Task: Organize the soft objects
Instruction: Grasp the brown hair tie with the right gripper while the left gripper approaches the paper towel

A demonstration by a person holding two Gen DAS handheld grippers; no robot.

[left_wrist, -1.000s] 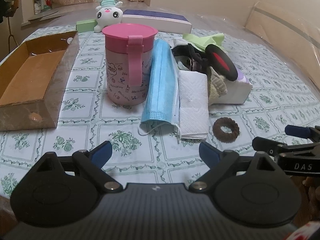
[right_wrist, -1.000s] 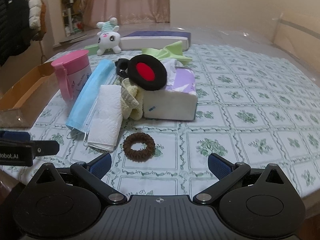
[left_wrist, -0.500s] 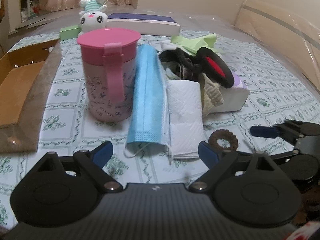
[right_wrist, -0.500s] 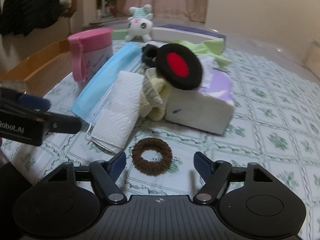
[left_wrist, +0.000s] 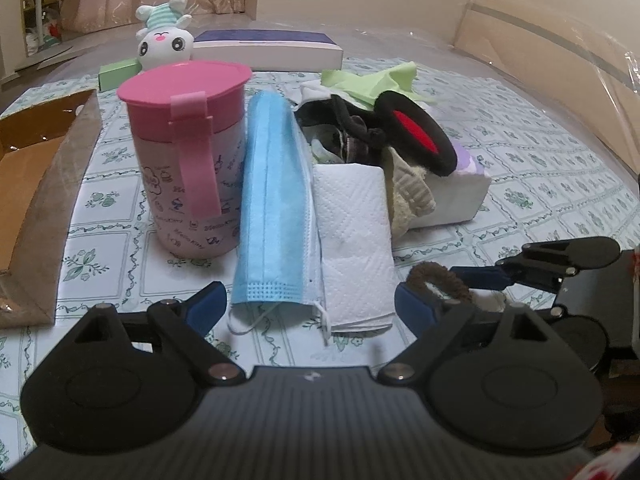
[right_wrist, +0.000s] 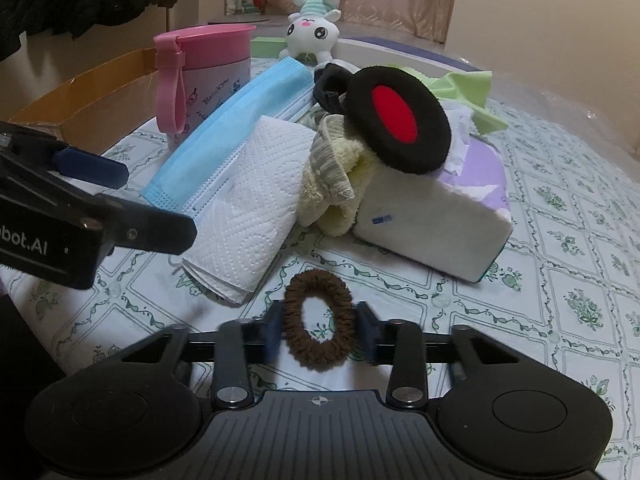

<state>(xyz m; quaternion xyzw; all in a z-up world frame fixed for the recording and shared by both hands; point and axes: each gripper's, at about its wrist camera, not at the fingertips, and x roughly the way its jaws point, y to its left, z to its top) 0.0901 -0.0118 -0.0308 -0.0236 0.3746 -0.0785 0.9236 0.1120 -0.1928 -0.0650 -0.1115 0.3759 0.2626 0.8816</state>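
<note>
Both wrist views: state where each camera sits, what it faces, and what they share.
Left wrist: on the left gripper, facing the pink cup and blue mask; jaws open.
Right wrist: on the right gripper, facing the brown scrunchie; jaws closing around it.
Shared: cup, mask, scrunchie, plush bunny, each other's gripper.

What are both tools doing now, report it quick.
Left tool: open, holding nothing.
Right tool: closing around the brown fuzzy hair tie, which sits between its pads.
</note>
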